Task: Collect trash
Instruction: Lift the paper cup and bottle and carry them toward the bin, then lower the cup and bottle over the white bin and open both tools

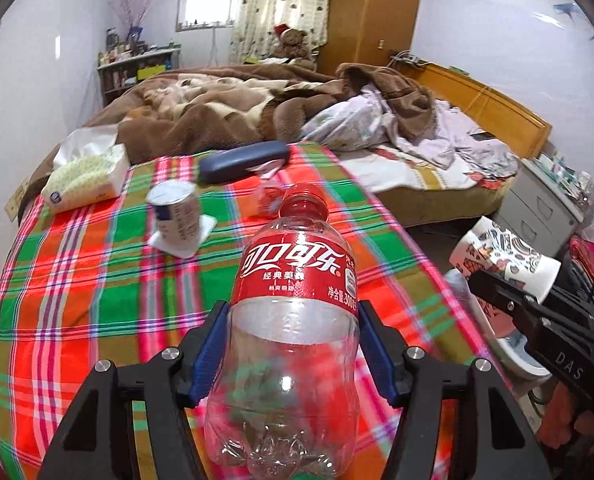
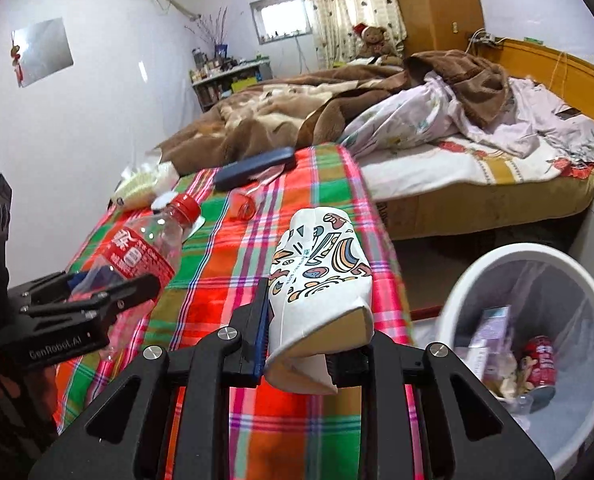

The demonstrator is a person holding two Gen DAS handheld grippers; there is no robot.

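Observation:
My left gripper (image 1: 293, 344) is shut on an empty Coca-Cola bottle (image 1: 293, 320) with a red label and cap, held above the plaid tablecloth (image 1: 89, 280). It shows in the right wrist view too (image 2: 137, 256). My right gripper (image 2: 317, 320) is shut on a crushed patterned paper cup (image 2: 321, 276), also seen in the left wrist view (image 1: 505, 256), at the table's right edge. A white trash bin (image 2: 457, 288) with a clear liner stands on the floor to the right, holding a red can (image 2: 539, 364) and scraps.
On the tablecloth lie a tin can (image 1: 175, 212) on a white coaster, a tissue pack (image 1: 85, 178), a dark blue glasses case (image 1: 243, 160) and a small red item (image 2: 244, 204). An unmade bed (image 2: 417, 128) lies beyond.

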